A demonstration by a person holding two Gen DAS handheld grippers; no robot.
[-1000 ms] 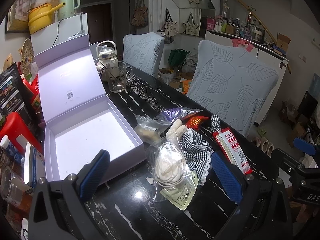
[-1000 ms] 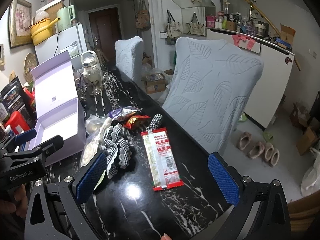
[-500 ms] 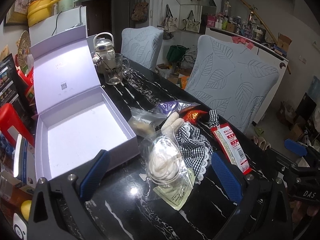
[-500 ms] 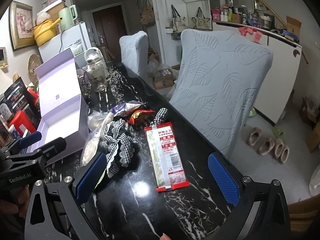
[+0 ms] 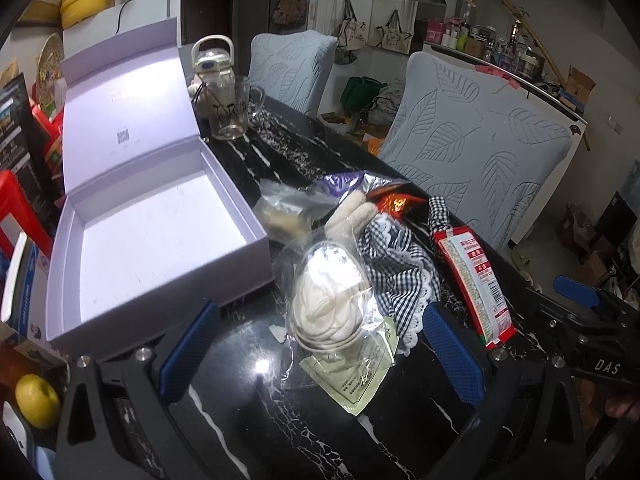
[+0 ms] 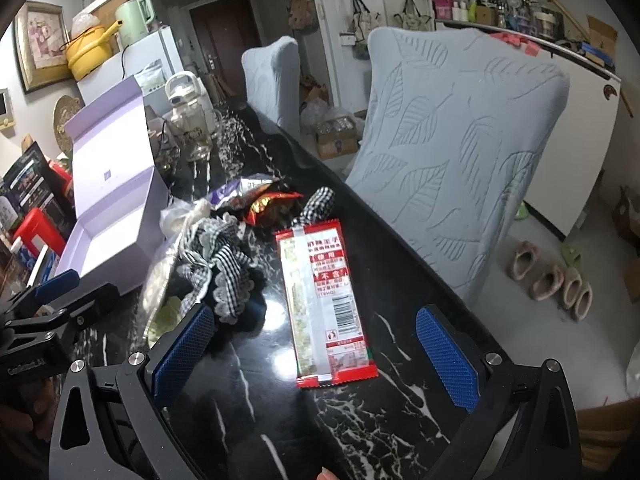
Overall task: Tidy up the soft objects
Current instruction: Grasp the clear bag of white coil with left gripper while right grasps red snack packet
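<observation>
A pile of soft things lies on the black marble table [image 5: 248, 432]: a clear bag of white cloth [image 5: 330, 300], a black-and-white gingham cloth with lace [image 5: 394, 268] [image 6: 224, 264], cream socks [image 5: 352, 216], and a red-and-white snack packet [image 5: 474, 276] [image 6: 324, 300]. An open lilac box [image 5: 156, 236] [image 6: 116, 236] stands empty to the left. My left gripper [image 5: 320, 356] is open just short of the white cloth bag. My right gripper [image 6: 312, 352] is open, astride the near end of the red packet.
A glass mug [image 5: 232, 110] and a small kettle [image 5: 212, 60] stand behind the box. Two leaf-patterned chairs [image 6: 452, 152] line the table's right edge. Red crates and boxes [image 5: 16, 208] crowd the left. A yellow fruit [image 5: 36, 400] lies at lower left. Slippers [image 6: 552, 280] are on the floor.
Both grippers have moved forward and lower toward the pile; the bag and packet look larger. Nothing on the table has moved, and both grippers stay open.
</observation>
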